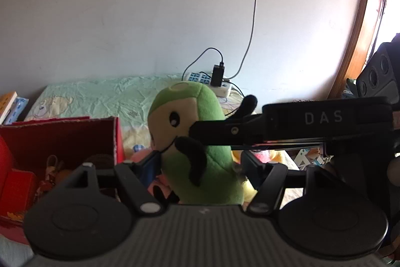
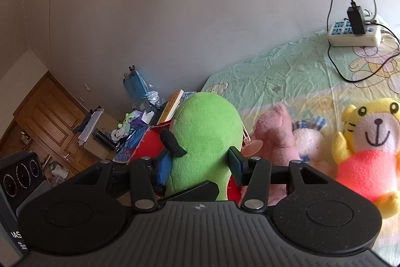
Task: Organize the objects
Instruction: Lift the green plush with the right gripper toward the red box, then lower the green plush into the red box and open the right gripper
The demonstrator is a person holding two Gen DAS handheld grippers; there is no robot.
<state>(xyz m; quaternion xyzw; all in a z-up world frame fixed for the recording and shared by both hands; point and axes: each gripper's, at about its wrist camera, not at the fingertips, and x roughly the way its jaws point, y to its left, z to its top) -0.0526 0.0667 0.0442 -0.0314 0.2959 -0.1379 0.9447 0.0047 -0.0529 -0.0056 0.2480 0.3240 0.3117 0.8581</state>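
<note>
A green plush toy (image 1: 200, 142) with a cream face and black arms is held up above the bed between both grippers. My left gripper (image 1: 200, 164) is shut on its lower body. My right gripper (image 2: 200, 164) is shut on the same green plush (image 2: 207, 137), seen from its back; the right gripper's black finger (image 1: 225, 131) reaches in from the right in the left wrist view. A red open box (image 1: 62, 139) with small items inside stands just left of the toy. A yellow tiger plush (image 2: 367, 152) and a pink plush (image 2: 277, 137) lie on the bed.
A light green bed sheet (image 2: 287, 71) runs to the wall. A white power strip (image 2: 355, 35) with a black charger and cables lies at the far end. Books (image 2: 172, 104) and clutter stand beyond the box. A wooden door (image 2: 45, 116) is at the left.
</note>
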